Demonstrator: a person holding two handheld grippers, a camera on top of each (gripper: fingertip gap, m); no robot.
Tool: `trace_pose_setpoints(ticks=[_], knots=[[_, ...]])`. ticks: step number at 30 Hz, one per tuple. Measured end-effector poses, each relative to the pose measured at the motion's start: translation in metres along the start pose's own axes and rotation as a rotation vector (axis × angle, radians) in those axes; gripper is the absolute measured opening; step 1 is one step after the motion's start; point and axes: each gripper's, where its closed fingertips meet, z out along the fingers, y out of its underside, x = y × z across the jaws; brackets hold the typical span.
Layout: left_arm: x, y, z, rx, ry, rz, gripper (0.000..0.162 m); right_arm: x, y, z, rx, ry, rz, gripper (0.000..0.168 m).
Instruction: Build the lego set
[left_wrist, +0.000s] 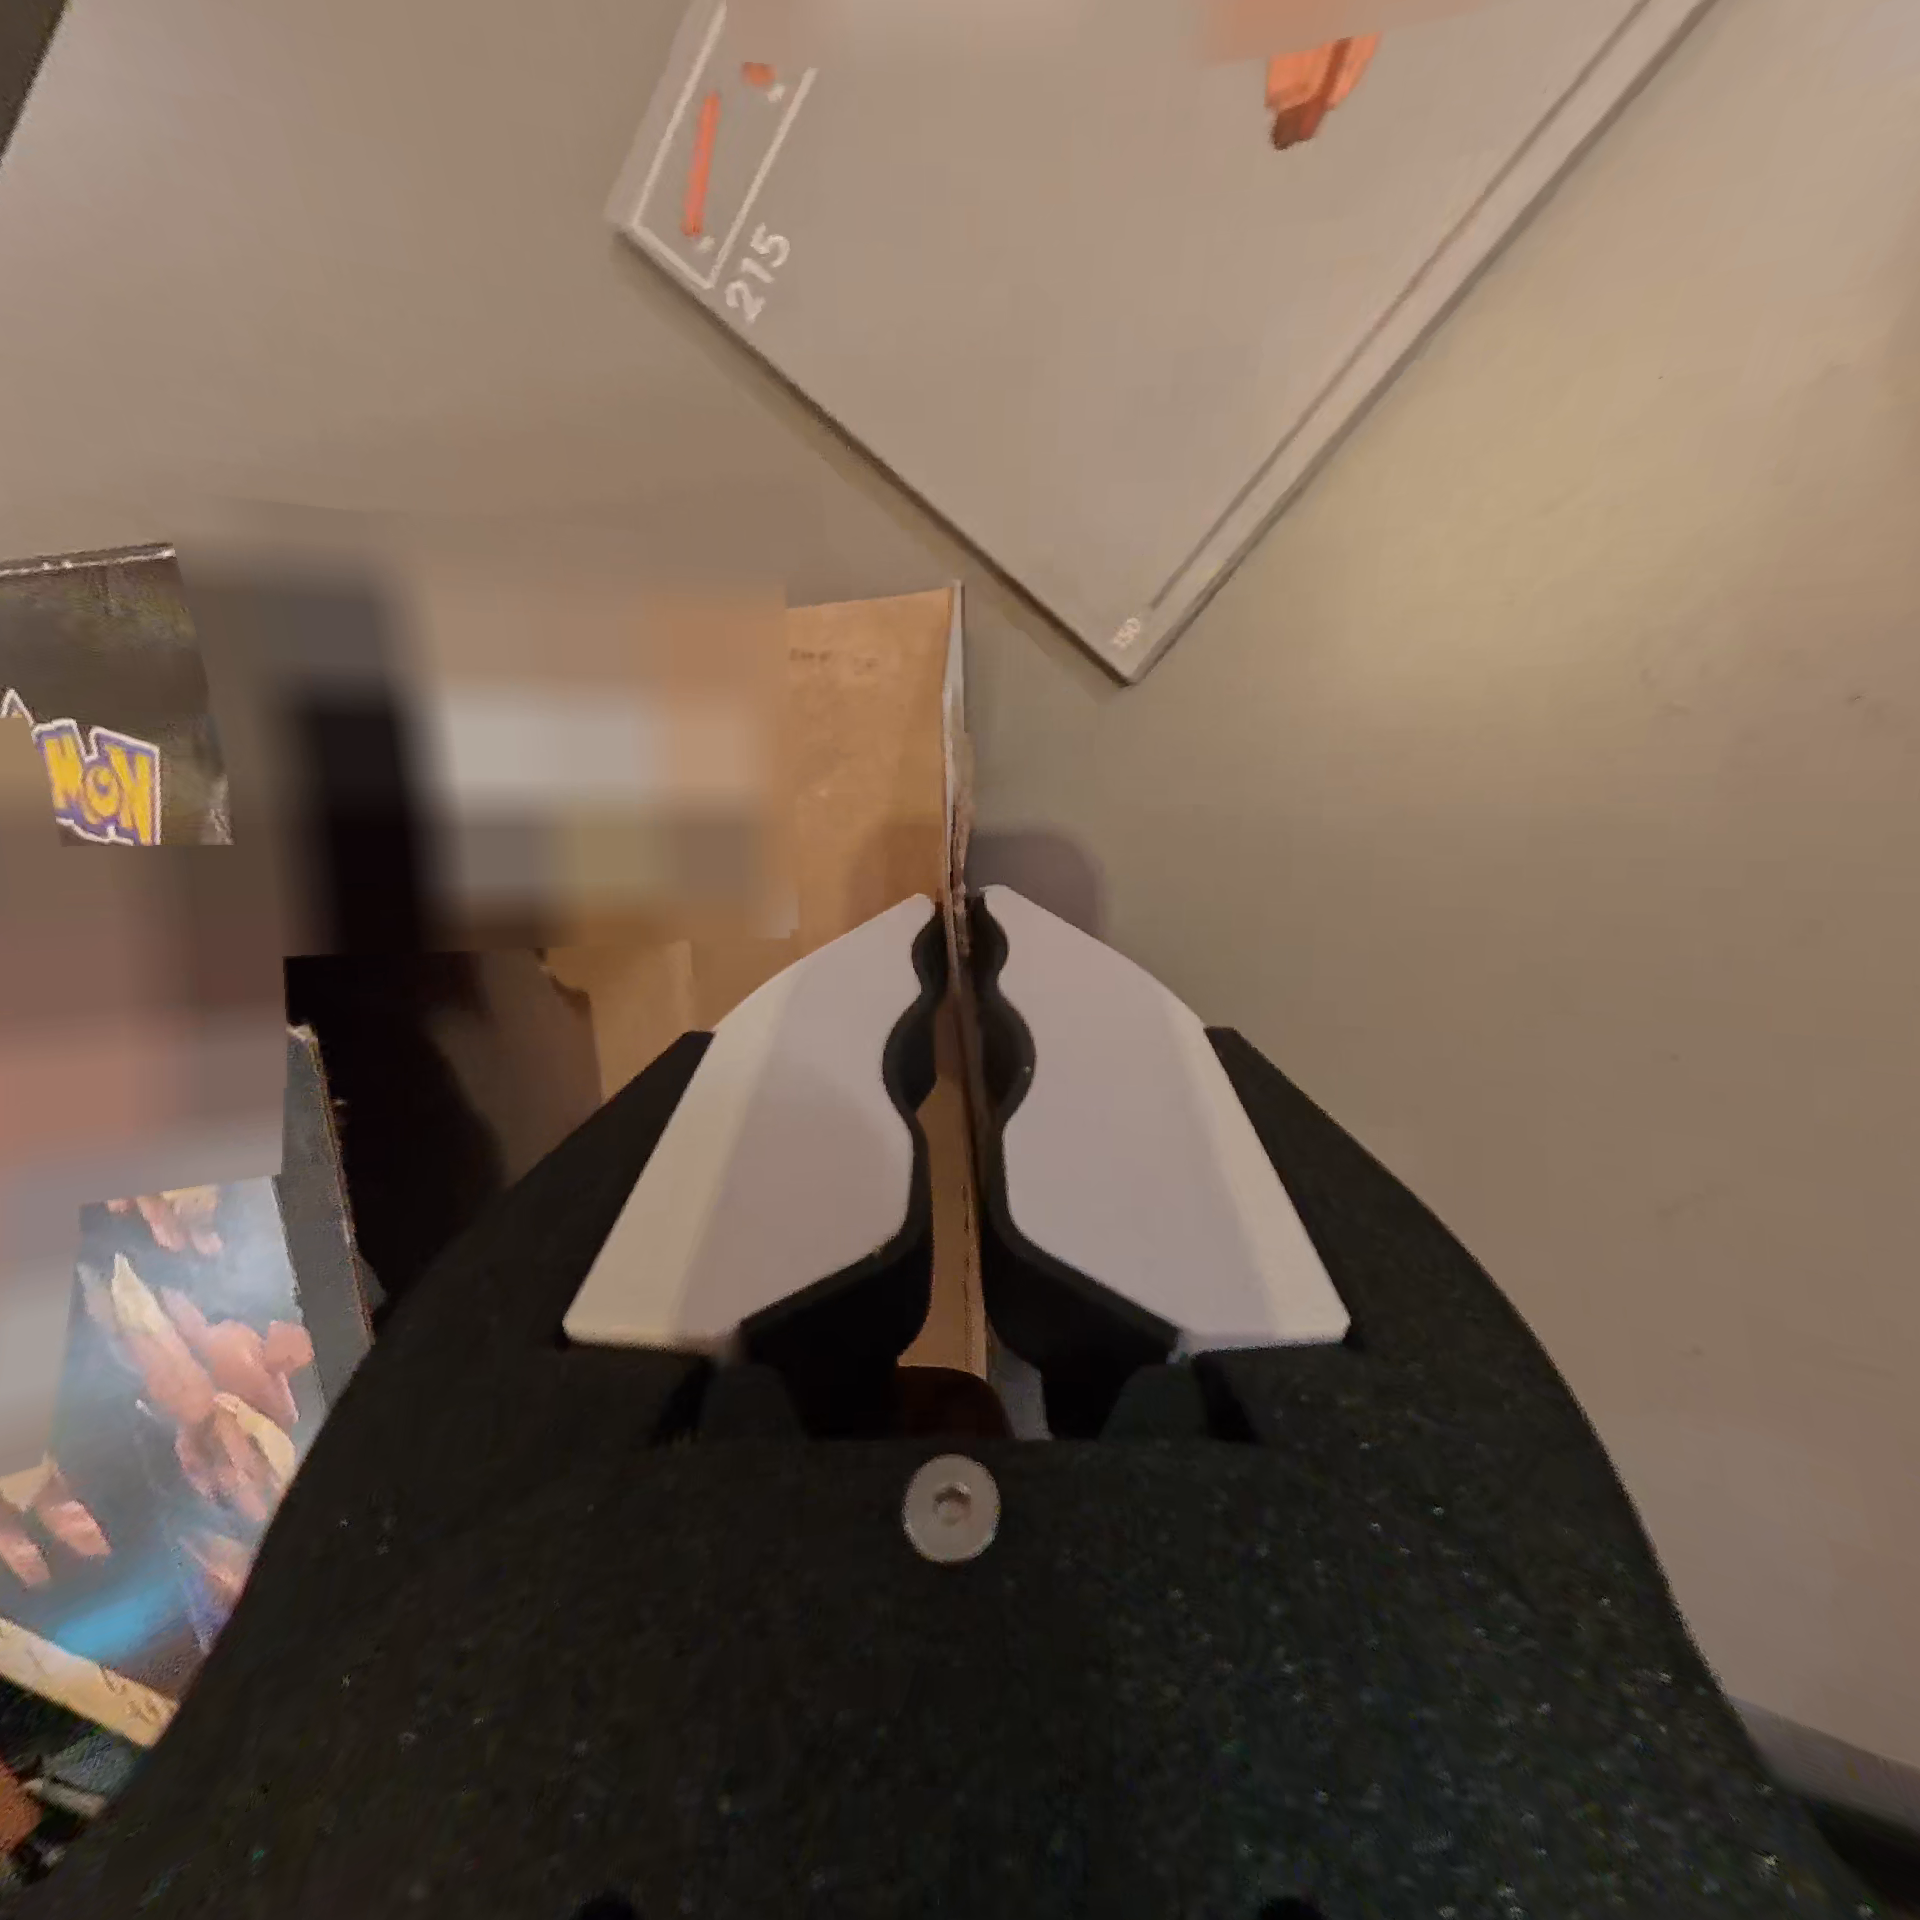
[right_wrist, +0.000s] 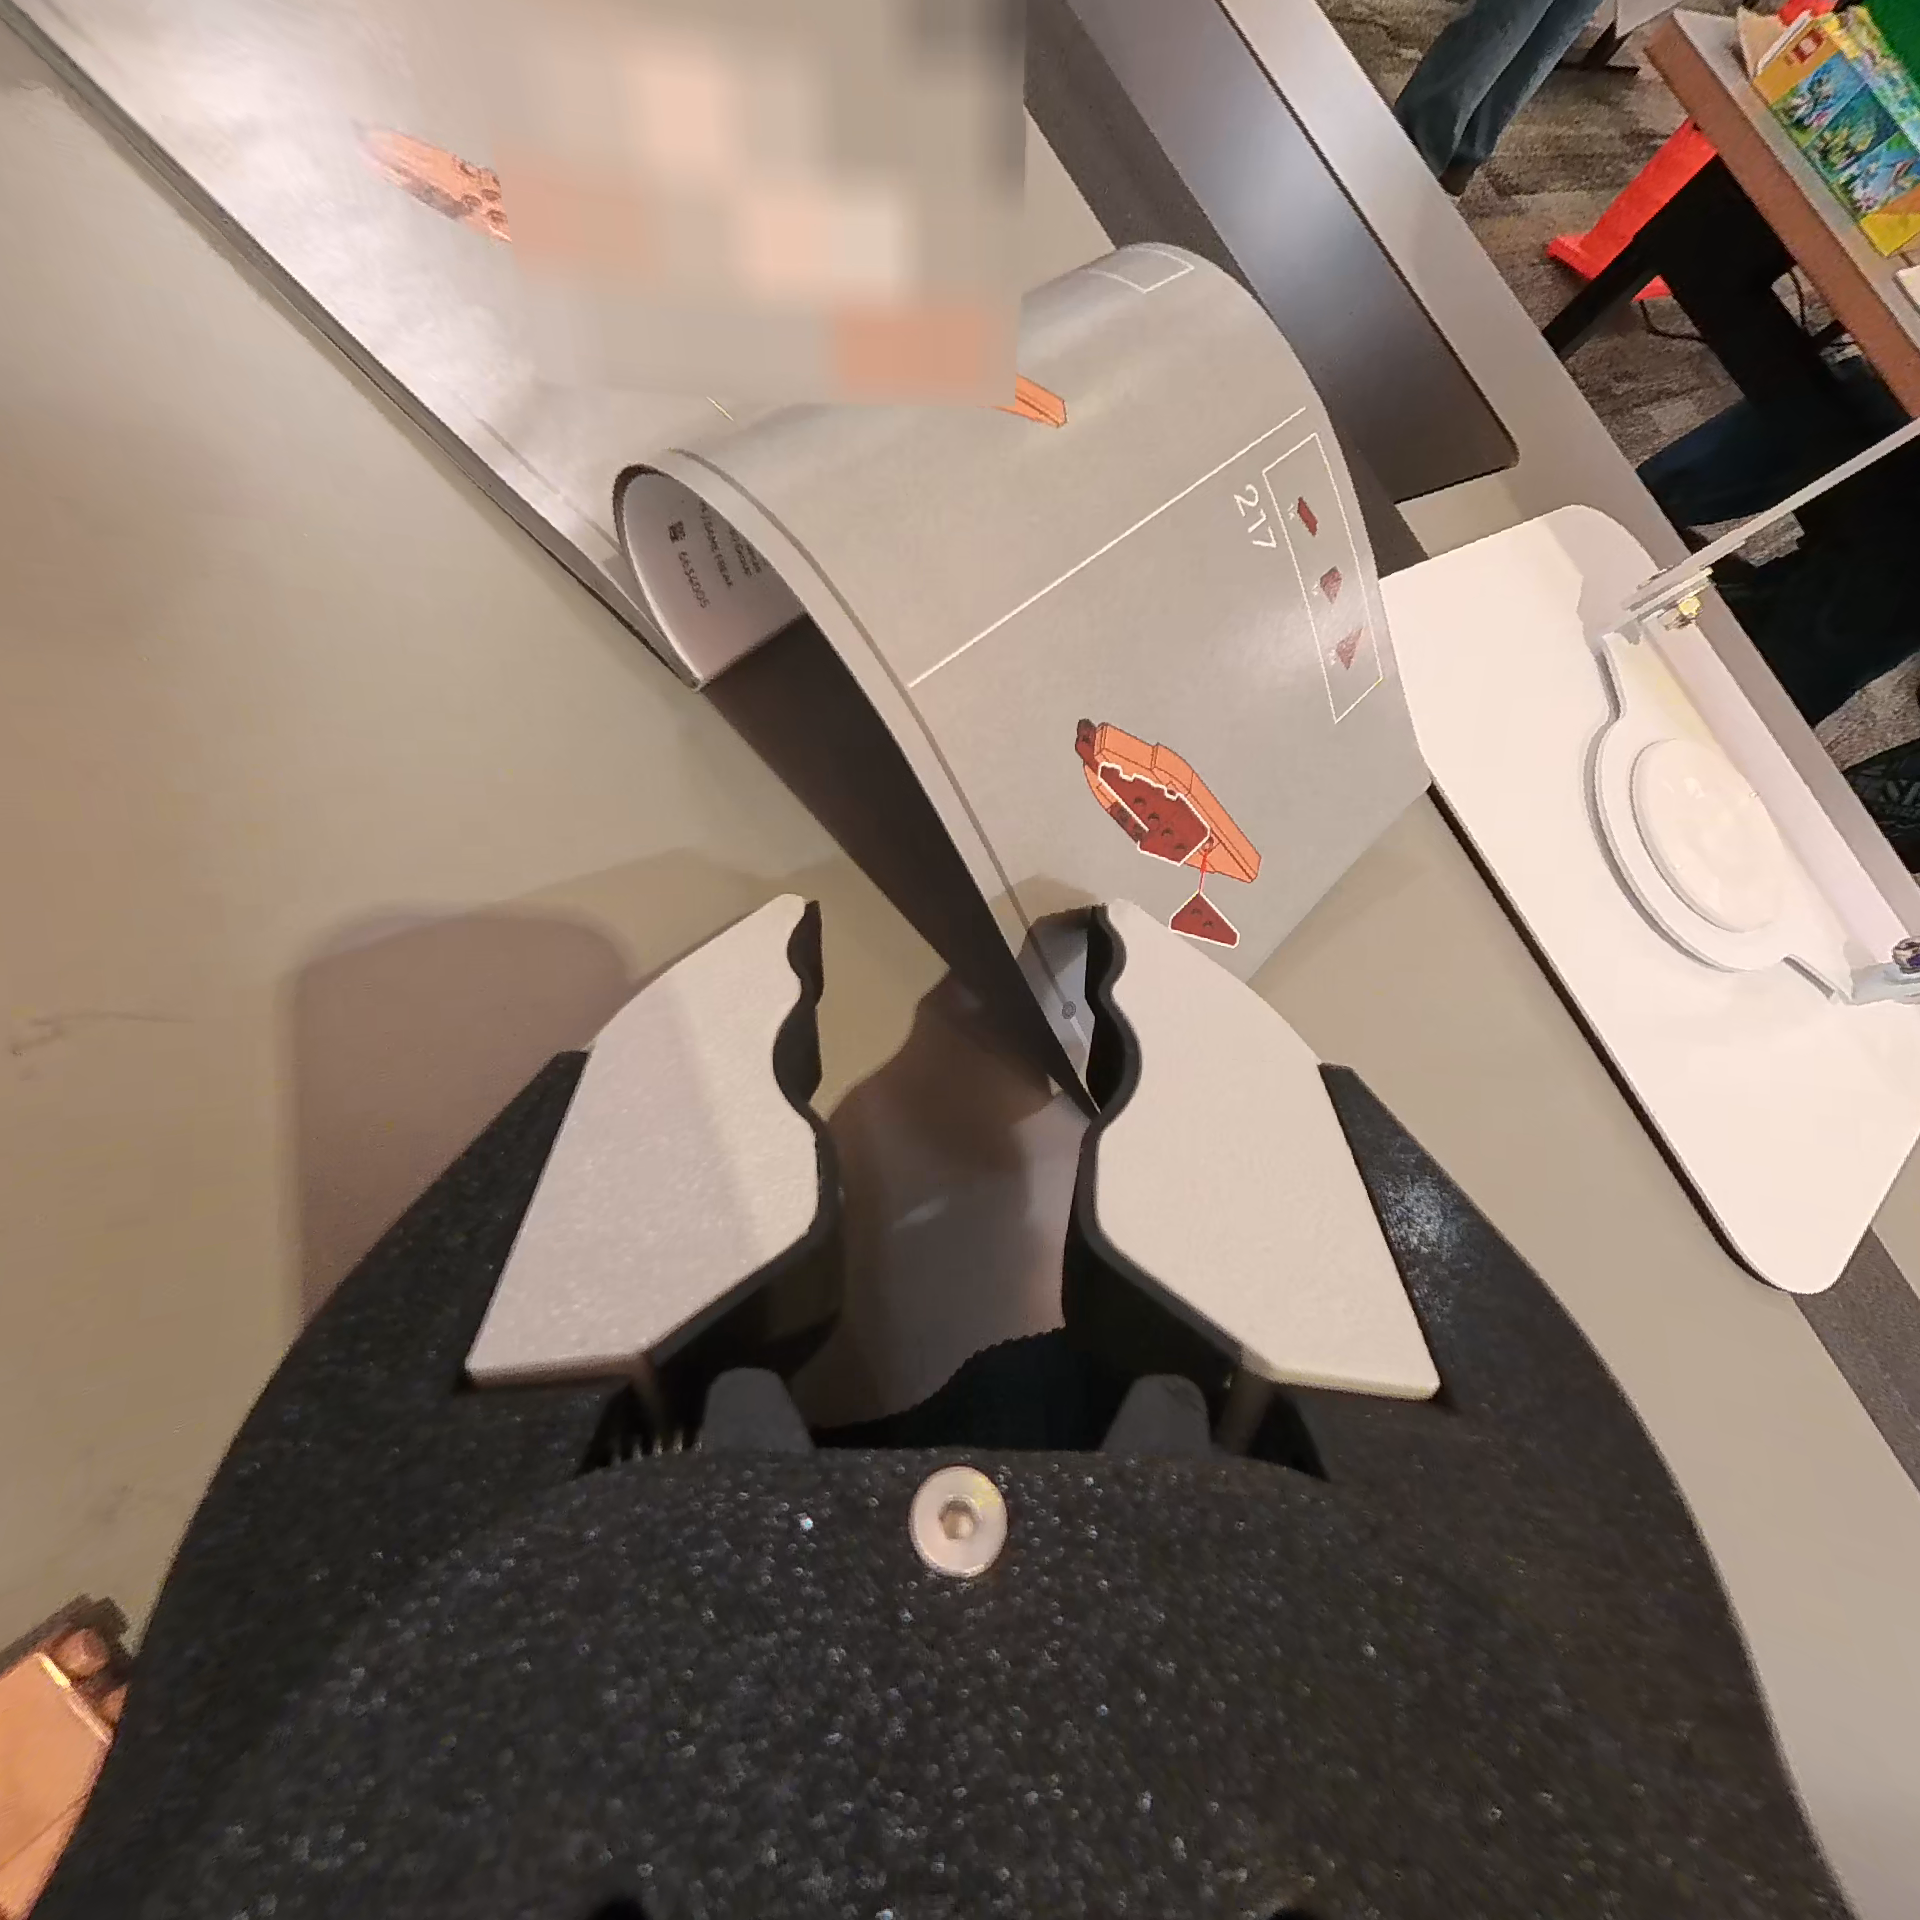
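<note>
Left gripper (left_wrist: 961, 902) clamped on a cardboard box flap (left_wrist: 951, 727). Right gripper (right_wrist: 956, 914) spread apart, a curled page (right_wrist: 1091, 665) of the grey instruction booklet (right_wrist: 312, 208) between its 2 fingers, on the beige table (right_wrist: 260, 675).

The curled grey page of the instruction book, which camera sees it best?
The right wrist view: the curled grey page arches up between the open right gripper fingers. The left wrist view shows only the book's flat grey page.

Grey-beige table (right_wrist: 260, 644) carries an open instruction booklet (right_wrist: 1091, 675), lying well in from the edge. White flat plate (right_wrist: 1507, 883) sits at the table's right edge, just beside the booklet.
</note>
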Motion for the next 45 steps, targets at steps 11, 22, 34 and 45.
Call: trace_pose_setpoints(ticks=[11, 22, 34, 45], knots=[[0.017, -0.025, -0.004, 0.083, 0.031, 0.04, 0.004, 0.0, 0.0, 0.0, 0.001, -0.003, 0.0, 0.049], [0.036, -0.042, 0.001, 0.174, 0.142, 0.035, 0.032, -0.002, 0.0, -0.001, 0.008, -0.01, -0.014, 0.05], [0.029, -0.082, -0.012, 0.437, 0.193, -0.111, 0.039, 0.001, -0.009, -0.011, 0.053, 0.006, -0.015, 0.05], [0.037, -0.097, -0.002, 0.47, 0.176, -0.113, 0.038, 0.002, -0.01, -0.022, 0.055, 0.034, -0.014, 0.05]])
